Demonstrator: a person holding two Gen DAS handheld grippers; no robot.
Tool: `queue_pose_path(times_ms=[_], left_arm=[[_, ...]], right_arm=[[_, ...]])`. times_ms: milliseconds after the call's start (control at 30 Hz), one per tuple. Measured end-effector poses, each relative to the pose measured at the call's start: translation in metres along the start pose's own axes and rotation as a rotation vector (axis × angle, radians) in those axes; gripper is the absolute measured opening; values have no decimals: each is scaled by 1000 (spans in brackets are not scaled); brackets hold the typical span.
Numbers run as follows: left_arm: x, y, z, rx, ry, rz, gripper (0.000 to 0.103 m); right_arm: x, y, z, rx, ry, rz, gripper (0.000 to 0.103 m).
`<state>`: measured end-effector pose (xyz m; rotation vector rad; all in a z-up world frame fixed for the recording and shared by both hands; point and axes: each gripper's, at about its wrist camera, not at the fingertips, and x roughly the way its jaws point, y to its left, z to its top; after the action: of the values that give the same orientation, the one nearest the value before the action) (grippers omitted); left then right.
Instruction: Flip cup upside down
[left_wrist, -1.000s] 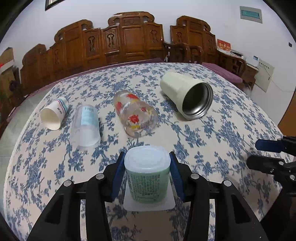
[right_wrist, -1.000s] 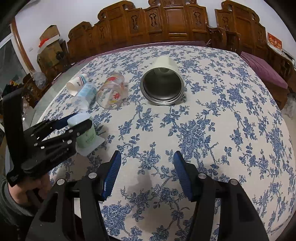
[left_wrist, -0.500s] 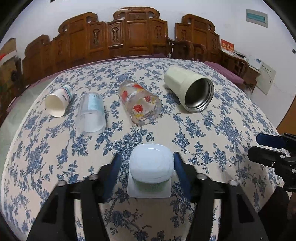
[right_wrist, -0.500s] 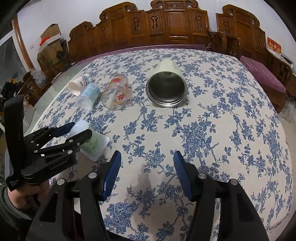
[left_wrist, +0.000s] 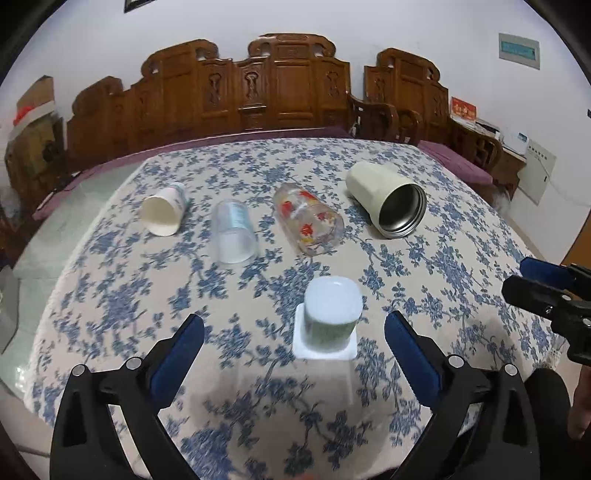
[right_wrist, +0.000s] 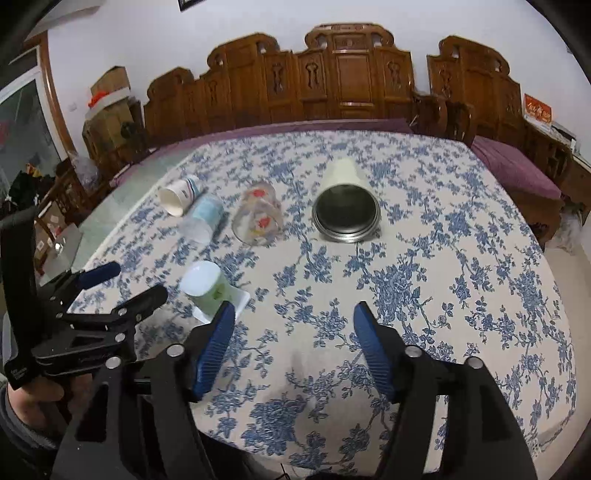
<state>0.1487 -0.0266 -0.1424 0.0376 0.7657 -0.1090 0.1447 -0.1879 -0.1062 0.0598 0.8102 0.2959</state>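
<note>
A green-patterned plastic cup (left_wrist: 330, 314) stands upside down on its square white rim on the tablecloth; it also shows in the right wrist view (right_wrist: 207, 286). My left gripper (left_wrist: 293, 349) is open wide and empty, its blue pads apart on either side and just short of the cup; it appears in the right wrist view (right_wrist: 122, 282). My right gripper (right_wrist: 293, 347) is open and empty over bare cloth to the right of the cup, and its tips show in the left wrist view (left_wrist: 543, 280).
Lying on their sides in a row behind: a paper cup (left_wrist: 164, 212), a clear plastic cup (left_wrist: 233, 232), a flowered glass (left_wrist: 308, 221) and a cream steel tumbler (left_wrist: 391, 201). Carved wooden chairs (left_wrist: 258, 85) ring the round table (left_wrist: 110, 295).
My left gripper has let go of the green cup, opened wide and drawn back and up from it. The cup stays upside down on the cloth. The right gripper barely moved.
</note>
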Motion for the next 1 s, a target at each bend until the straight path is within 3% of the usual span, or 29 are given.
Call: queue_pose_path(times_ms=[233,533,1000], left_arm=[[-31,12,-11,-25,12,26,95],[-90,14,-16,-26,-52,33,95],[-202,14,-10,-54,-252,48,95]], right_arm=[[-29,12,-14,7,-56,-25,92],[-77,25,-23,10,-154,-35,92],[-174,58,-28,-37,-388,-53,92]])
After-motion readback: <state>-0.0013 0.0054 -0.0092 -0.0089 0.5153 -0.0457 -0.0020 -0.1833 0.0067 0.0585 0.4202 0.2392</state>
